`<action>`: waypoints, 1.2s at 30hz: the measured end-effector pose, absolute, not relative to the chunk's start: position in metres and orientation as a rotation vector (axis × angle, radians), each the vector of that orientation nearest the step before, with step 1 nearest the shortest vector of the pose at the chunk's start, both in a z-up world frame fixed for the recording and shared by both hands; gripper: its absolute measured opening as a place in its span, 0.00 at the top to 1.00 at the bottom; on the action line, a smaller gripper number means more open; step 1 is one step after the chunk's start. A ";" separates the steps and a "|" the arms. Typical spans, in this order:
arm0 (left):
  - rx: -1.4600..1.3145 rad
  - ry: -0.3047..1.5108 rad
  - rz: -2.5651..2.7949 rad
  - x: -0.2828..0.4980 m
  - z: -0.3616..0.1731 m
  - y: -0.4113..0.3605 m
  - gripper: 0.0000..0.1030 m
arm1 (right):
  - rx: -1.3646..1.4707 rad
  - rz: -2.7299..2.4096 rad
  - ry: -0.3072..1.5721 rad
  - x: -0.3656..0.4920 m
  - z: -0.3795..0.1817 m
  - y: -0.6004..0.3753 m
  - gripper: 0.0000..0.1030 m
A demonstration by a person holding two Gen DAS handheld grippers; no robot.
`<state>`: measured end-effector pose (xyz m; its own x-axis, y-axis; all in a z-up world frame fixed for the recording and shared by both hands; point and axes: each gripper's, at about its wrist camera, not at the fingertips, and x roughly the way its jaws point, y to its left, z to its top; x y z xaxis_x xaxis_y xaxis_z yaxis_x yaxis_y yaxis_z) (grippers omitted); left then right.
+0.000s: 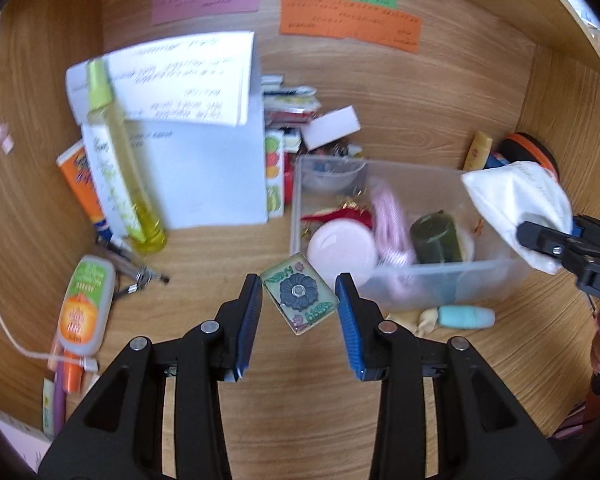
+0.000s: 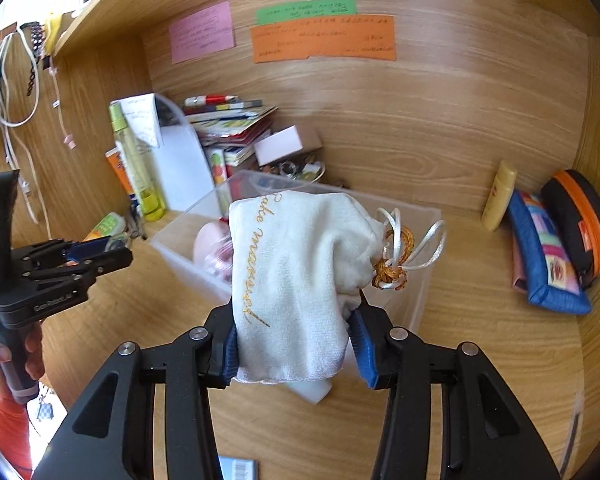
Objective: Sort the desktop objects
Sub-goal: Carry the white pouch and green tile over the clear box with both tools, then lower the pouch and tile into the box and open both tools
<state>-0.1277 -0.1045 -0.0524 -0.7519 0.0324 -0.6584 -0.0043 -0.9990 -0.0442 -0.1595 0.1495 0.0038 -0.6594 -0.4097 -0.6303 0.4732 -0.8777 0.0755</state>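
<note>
right wrist view: right gripper (image 2: 294,344) jaws clamp white pouch (image 2: 296,276), hiding bin (image 2: 416,240); left gripper (image 1: 298,312) jaws clamp glass tile (image 1: 299,298).

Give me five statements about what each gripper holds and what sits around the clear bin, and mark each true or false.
1. The left gripper holds a small flower-patterned tile. True.
2. The right gripper is empty. False: it is shut on a white drawstring pouch.
3. The clear plastic bin is empty. False: a pink round case and a dark green jar, among other things, lie in it.
4. An orange paper note is stuck on the back wall. True.
5. The tall yellow bottle lies inside the bin. False: it stands outside it, beside the white papers.
</note>
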 end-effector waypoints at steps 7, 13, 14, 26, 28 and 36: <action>-1.058 -0.052 2.888 -0.153 -0.041 -0.093 0.64 | 0.908 -2.509 0.137 -0.186 0.009 0.151 0.59; -1.058 -0.043 2.849 -0.183 -0.039 -0.082 0.64 | 0.912 -2.500 0.154 -0.205 0.007 0.146 0.59; -1.058 -0.038 2.842 -0.187 -0.040 -0.080 0.64 | 0.916 -2.497 0.157 -0.209 0.006 0.144 0.59; -1.109 -0.007 2.774 -0.230 -0.055 -0.069 0.64 | 1.005 -2.447 0.186 -0.243 -0.019 0.125 0.59; -1.116 -0.007 2.770 -0.234 -0.056 -0.069 0.64 | 1.015 -2.448 0.202 -0.245 -0.025 0.123 0.59; -1.180 -0.061 2.757 -0.255 -0.071 -0.070 0.64 | 1.016 -2.464 0.172 -0.249 -0.029 0.124 0.54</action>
<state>-0.2551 -0.0701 -0.0715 -0.6821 0.1464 -0.7165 -0.1145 -0.9891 -0.0930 -0.2493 0.1244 -0.0291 -0.6179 -0.3720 -0.6927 0.4645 -0.8835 0.0601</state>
